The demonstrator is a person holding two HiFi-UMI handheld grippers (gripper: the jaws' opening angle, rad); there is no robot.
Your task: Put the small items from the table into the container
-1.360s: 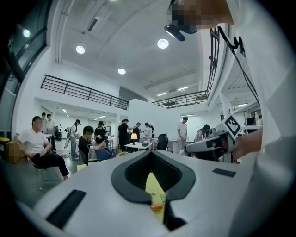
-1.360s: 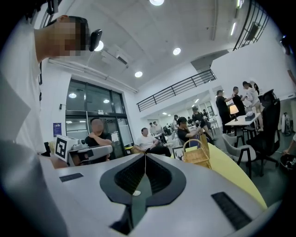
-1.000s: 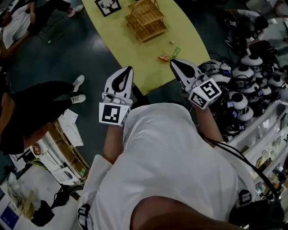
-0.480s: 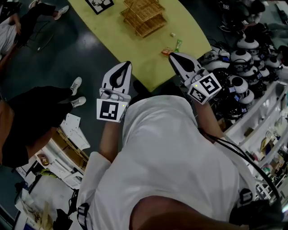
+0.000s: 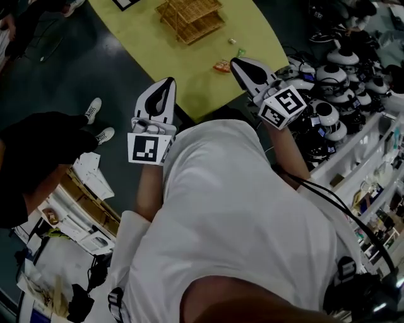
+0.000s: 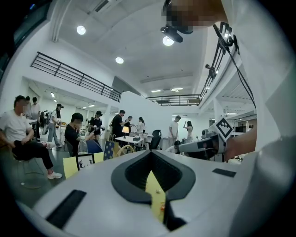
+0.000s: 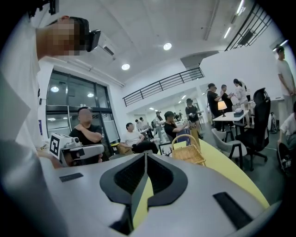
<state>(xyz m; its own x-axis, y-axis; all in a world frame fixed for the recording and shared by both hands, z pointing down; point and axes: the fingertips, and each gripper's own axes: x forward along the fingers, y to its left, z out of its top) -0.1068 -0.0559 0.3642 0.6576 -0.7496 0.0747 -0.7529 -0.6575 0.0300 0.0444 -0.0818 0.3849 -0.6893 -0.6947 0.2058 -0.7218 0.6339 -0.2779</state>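
White sneakers (image 5: 93, 108): I count two, on a bystander's feet on the dark floor at far left. The rest of that person is a dark shape I can't read.
Left gripper (image 5: 168, 82): one. Its jaws are together at the tips and hold nothing; only a sliver of yellow tabletop shows through the slit behind them. In my head view its tips sit at the table's near-left edge.
Yellow table (image 5: 145, 44): one, with its far end cut off by the top of my head view.
Wicker basket (image 5: 189, 19): one container, standing on the table beyond both grippers. Its top is cropped in the head view, and my right gripper view shows a hooped handle.
Small items: I count three, all lying on the table outside the basket, between it and the right gripper. They are an orange packet (image 5: 221, 65), a green packet (image 5: 240, 52) and a pale piece (image 5: 231, 41) too small to identify.
Right gripper (image 5: 234, 61): one, with its jaws closed and empty. Its tips are near the orange packet, and I can't judge how high above it.
Rounded white-and-black devices (image 5: 328, 72): a crowded cluster at right, overlapping too much for me to count.
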